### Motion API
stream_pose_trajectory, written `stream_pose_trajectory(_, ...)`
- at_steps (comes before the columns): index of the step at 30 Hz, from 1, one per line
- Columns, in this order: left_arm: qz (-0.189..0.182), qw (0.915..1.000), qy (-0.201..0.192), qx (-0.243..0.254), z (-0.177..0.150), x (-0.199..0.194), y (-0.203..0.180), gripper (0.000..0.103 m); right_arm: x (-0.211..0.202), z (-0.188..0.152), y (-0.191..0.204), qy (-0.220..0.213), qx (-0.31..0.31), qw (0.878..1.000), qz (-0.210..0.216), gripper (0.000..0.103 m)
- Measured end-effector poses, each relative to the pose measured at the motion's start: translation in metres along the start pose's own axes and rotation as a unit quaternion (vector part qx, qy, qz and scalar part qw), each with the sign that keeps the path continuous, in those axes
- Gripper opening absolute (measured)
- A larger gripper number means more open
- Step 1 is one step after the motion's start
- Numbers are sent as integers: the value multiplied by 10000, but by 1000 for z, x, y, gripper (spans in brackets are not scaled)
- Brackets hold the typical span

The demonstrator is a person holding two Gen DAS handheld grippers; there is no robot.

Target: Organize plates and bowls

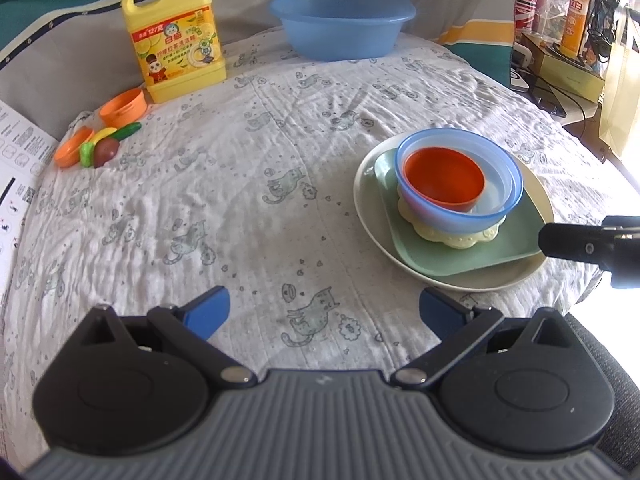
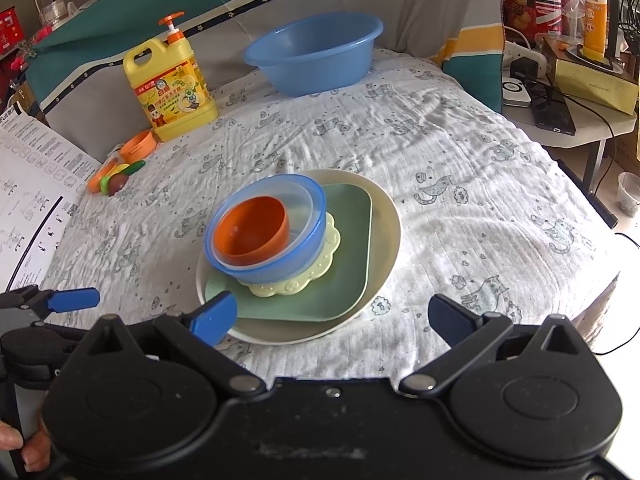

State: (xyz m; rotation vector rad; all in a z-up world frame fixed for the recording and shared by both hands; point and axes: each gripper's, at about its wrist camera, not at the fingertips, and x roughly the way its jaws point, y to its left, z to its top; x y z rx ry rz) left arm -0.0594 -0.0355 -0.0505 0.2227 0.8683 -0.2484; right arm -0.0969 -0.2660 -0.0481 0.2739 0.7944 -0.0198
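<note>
A stack stands on the cat-print cloth: a round cream plate [image 1: 500, 280] [image 2: 386, 216], a green square plate [image 1: 452, 252] [image 2: 340, 280], a pale yellow scalloped dish [image 1: 460, 238] [image 2: 280, 286], a blue bowl [image 1: 460, 216] [image 2: 280, 268], a clear bowl and an orange bowl [image 1: 444, 178] [image 2: 252, 234] nested inside. My left gripper [image 1: 324, 312] is open and empty over bare cloth, left of the stack. My right gripper [image 2: 332, 316] is open and empty just in front of the stack, its left finger [image 2: 214, 316] over the plates' near edge.
A big blue basin [image 1: 342, 20] [image 2: 316, 54] and a yellow detergent jug [image 1: 176, 36] [image 2: 170, 88] stand at the back. Orange toy cups and toy fruit [image 1: 104, 140] [image 2: 116, 178] lie at the left by a printed sheet [image 2: 36, 184]. A cluttered side table [image 2: 568, 84] is at the right.
</note>
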Motion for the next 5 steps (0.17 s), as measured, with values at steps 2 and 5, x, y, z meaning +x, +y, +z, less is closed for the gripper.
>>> stream_pose_trajectory(2, 7, 10000, -21, 52, 0, -1, -1, 103, -1, 0, 0, -10, 17, 10000, -3, 103)
stream_pose_trajectory(5, -8, 9999, -18, 113, -1, -2, -3, 103, -1, -1, 1, -22, 28, 10000, -4, 103)
